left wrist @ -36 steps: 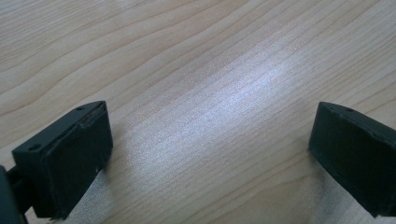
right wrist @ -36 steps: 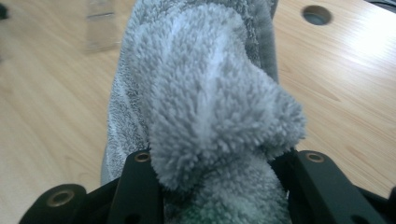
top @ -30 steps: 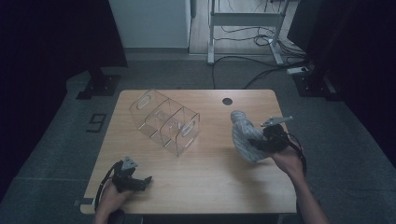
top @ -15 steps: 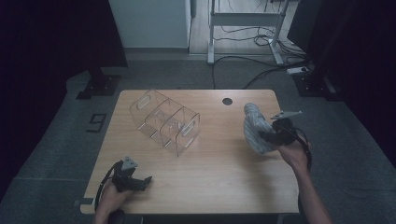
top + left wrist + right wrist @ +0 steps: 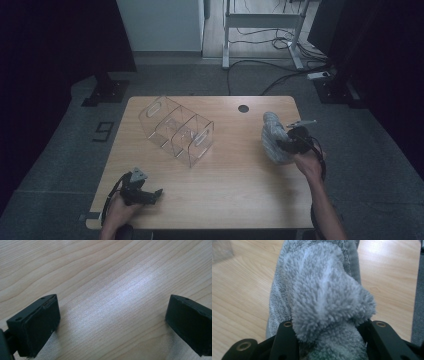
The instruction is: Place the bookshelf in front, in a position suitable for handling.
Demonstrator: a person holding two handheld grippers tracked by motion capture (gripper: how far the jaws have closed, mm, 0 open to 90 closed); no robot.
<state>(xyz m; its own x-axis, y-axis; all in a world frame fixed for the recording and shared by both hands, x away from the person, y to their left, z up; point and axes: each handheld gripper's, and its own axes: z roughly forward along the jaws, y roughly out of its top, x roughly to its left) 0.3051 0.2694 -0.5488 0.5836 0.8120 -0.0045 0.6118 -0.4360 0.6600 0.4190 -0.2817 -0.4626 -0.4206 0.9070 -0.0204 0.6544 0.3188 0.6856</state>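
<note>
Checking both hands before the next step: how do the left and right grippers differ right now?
The left gripper has its jaws wide apart with nothing between them; the right gripper is clamped on a grey fluffy cloth. The left sits low by the table's near left corner; the right is at the right edge, holding the cloth bunched up. Both are hand-held with black jaws.
</note>
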